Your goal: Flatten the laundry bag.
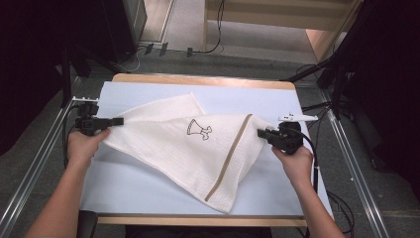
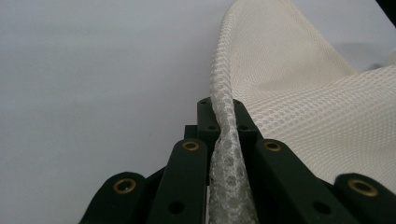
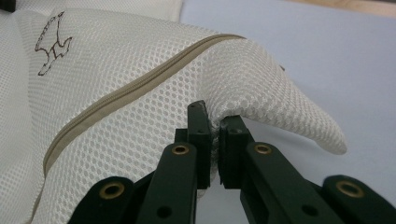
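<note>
Cloth: a cream waffle-weave cloth (image 1: 173, 144) with a tan stripe (image 1: 229, 158) and a small dark embroidered figure (image 1: 199, 130) lay spread over the middle of the pale blue tabletop (image 1: 124, 183), one corner hanging down toward six o'clock near the front edge.
Left gripper: the left gripper (image 1: 118, 120) sat out at nine o'clock, clenched on the cloth's rolled edge; in the left gripper view that edge (image 2: 223, 116) ran pinched right between the black jaws.
Right gripper: over at three o'clock, the right gripper (image 1: 261, 133) was clamped on a bunched fold just beyond the stripe; the right gripper view showed the weave (image 3: 261, 88) puckering up from the jaw tips.
Lift: between the two grips the fabric rose in a shallow tent; the far layer toward twelve o'clock lay flat.
Handling: by the look of it, light, soft and limp, with no stiffness at all, so it would sag and drape wherever it was not held. The open weave gave the pads good bite, so it was not slippery, and not fragile either, though a hard tug could distort it.
Where to hold: edges and corners looked best, a thin doubled pinch taken deep into the jaws, and both sides pulled evenly to keep it from twisting.
</note>
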